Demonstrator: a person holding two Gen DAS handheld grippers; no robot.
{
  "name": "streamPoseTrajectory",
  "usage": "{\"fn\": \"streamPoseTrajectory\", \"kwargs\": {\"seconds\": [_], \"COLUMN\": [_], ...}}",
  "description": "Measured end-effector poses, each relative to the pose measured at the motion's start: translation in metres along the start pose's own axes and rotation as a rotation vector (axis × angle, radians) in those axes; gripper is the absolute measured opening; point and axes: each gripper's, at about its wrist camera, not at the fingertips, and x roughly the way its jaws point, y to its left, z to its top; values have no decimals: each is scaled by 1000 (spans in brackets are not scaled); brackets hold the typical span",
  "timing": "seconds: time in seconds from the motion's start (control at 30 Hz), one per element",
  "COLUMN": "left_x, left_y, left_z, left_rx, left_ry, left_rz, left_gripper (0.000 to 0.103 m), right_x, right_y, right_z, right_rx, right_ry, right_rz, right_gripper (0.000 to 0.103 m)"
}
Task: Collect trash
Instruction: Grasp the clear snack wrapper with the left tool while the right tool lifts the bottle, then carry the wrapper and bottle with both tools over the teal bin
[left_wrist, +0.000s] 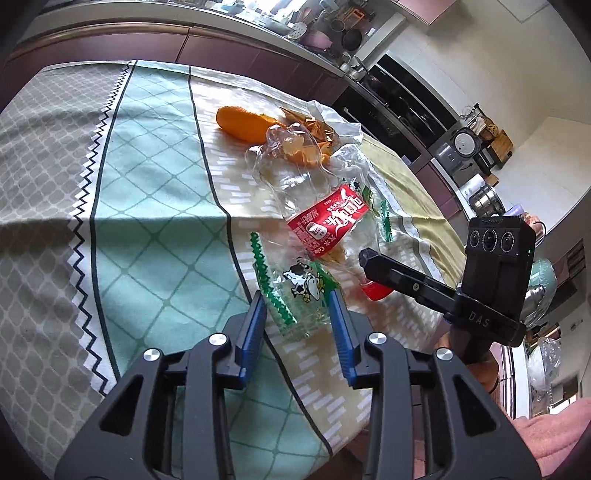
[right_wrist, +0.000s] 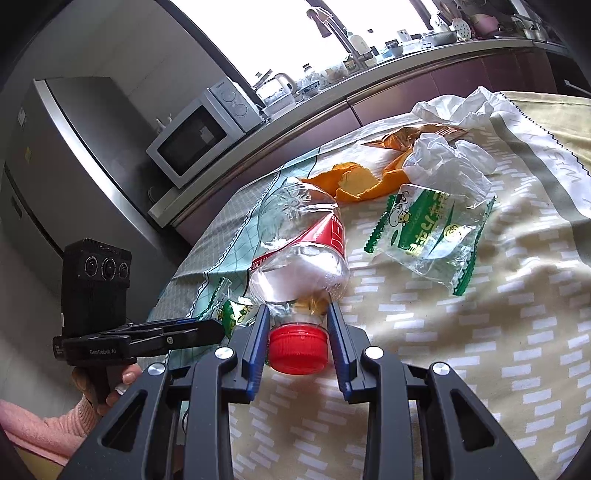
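A crushed clear plastic bottle (right_wrist: 303, 240) with a red label lies on the tablecloth (right_wrist: 443, 350). My right gripper (right_wrist: 298, 310) is shut on its neck, just above the red cap (right_wrist: 298, 350). In the left wrist view the bottle (left_wrist: 325, 218) runs toward the right gripper (left_wrist: 369, 266) at the right. A clear cow-print wrapper (left_wrist: 295, 291) with green zigzag edges lies between the blue pads of my left gripper (left_wrist: 297, 299), which stands open around it. In the right wrist view the left gripper (right_wrist: 207, 328) sits at the bottle's left.
Orange peel (right_wrist: 354, 181), a brown wrapper (right_wrist: 413, 136), crumpled white plastic (right_wrist: 461, 107) and a second cow-print wrapper (right_wrist: 432, 229) lie further back. Beyond the table stand a counter with a microwave (right_wrist: 199, 136) and a fridge (right_wrist: 55, 147). A pink sleeve (right_wrist: 37, 424) shows below.
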Motion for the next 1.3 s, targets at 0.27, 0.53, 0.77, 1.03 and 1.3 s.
{"fn": "streamPoseTrajectory", "kwargs": {"seconds": [0.27,0.53,0.77,1.03,1.3], "left_x": [-6,-37,-67,-101,-133], "left_y": [-5,-15,-13,-5,5], "left_z": [2,2,-1,-9,-15], "left_rx": [-2,52,56,39,10], "left_ry": [-37,-105,-159,-216,-266], "left_rz": [6,48,50,67,92], "left_gripper": [8,3,1,1,1], "right_x": [0,-7,-8,8,21], "right_y": [2,5,18,38,59], "right_z": [0,6,18,29,42], "right_rx": [-1,19,25,18,12], "right_ry": [-7,-45,-76,-73,-70], "right_rz": [9,63,129,180,243], "right_gripper": [30,30,30,30,30]}}
